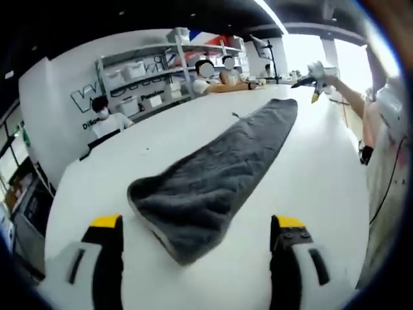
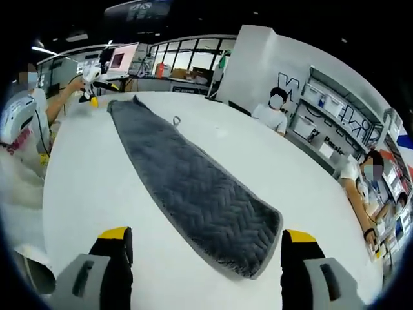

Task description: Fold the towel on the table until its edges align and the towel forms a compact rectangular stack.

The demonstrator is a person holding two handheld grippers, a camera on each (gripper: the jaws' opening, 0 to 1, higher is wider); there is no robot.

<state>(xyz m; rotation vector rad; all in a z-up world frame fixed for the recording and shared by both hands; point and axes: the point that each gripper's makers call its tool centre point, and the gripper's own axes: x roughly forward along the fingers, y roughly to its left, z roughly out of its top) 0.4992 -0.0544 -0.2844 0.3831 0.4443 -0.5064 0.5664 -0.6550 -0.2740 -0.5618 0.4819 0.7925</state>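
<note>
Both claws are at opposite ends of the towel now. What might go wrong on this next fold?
1. The towel is long and narrow; with each claw open at its own end, lifting unevenly would likely skew the edges.
2. The near end in the left gripper view is already doubled over with a loose lip; a grab there might catch just one layer.
3. The hanging loop sticks out from one edge and may end up outside the stack.

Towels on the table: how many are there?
1. A single long grey towel lies stretched out on the white table, between the two grippers, one at each short end. None seems hidden.
</note>
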